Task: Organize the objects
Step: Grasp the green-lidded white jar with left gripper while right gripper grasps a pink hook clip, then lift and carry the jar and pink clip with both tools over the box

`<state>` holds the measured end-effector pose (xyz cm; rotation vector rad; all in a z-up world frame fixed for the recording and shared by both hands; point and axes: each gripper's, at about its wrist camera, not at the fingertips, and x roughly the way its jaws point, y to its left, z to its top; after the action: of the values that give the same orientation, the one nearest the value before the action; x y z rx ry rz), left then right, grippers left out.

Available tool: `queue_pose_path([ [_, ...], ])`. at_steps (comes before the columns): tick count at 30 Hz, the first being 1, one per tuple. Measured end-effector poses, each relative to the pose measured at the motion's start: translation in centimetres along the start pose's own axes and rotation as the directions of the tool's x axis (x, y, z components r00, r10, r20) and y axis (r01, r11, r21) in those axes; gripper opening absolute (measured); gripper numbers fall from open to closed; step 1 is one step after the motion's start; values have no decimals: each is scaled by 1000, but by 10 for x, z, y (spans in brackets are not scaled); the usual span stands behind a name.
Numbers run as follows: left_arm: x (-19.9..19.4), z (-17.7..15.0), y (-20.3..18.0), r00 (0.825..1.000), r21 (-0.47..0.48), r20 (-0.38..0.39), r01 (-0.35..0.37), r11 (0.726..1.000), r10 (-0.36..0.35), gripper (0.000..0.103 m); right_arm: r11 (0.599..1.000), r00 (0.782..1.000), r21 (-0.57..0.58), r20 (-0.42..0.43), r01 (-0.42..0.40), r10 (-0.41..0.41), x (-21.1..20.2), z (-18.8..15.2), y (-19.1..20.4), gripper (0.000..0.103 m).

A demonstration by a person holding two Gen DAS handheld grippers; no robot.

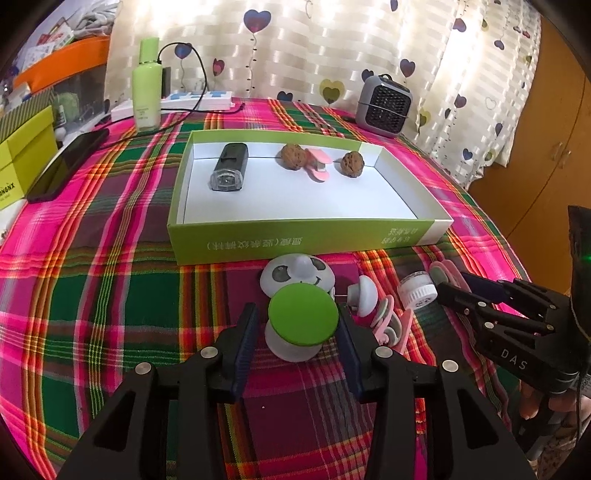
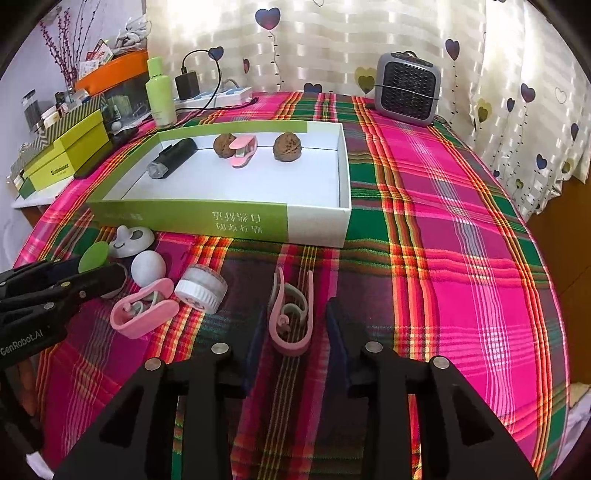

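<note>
A pink, green and red plaid tablecloth point(image 2: 424, 206) covers the surface; a cream curtain with heart prints point(image 2: 332, 33) fills the upper frame, and a grey square heater point(image 2: 408, 86) stands at upper right. The left gripper point(image 1: 299, 332), jaws spread, flanks a green-capped white massager point(image 1: 301, 325). The right gripper point(image 2: 295, 339), jaws spread, flanks a pink plastic clip point(image 2: 290, 317). The green-and-white cardboard tray point(image 2: 221, 218), frame centre, holds 2 brown walnuts point(image 2: 288, 146).

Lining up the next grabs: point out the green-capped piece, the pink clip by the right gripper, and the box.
green-capped piece point(image 1: 302, 309), left wrist view, on its green top.
pink clip point(image 2: 291, 314), right wrist view, on its grey inner curl.
box point(image 2: 192, 221), right wrist view, on its green front wall.
</note>
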<state>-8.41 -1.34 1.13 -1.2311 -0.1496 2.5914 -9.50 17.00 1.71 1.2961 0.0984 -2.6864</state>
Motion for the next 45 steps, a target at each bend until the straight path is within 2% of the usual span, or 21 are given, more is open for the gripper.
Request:
queue_pose_path([
  [9, 1, 1, -2, 1000, -2, 2, -18, 1000, 18, 39, 1000, 1000, 6, 0, -1, 1, 0, 0, -1, 34],
  [19, 0, 1, -1, 1000, -15, 14, -16, 1000, 16, 30, 1000, 1000, 10, 1, -6, 6, 0, 1, -1, 34],
  [27, 0, 1, -2, 1000, -11, 16, -19, 1000, 19, 30, 1000, 1000, 15, 2, -9, 9, 0, 2, -2, 32],
  [35, 0, 1, -2, 1000, -10, 16, -19, 1000, 20, 30, 1000, 1000, 19, 4, -4, 4, 0, 1, -3, 25],
  [45, -1, 0, -2, 1000, -9, 15, -20, 1000, 20, 30, 1000, 1000, 26, 10, -13, 12, -2, 1, -4, 24],
])
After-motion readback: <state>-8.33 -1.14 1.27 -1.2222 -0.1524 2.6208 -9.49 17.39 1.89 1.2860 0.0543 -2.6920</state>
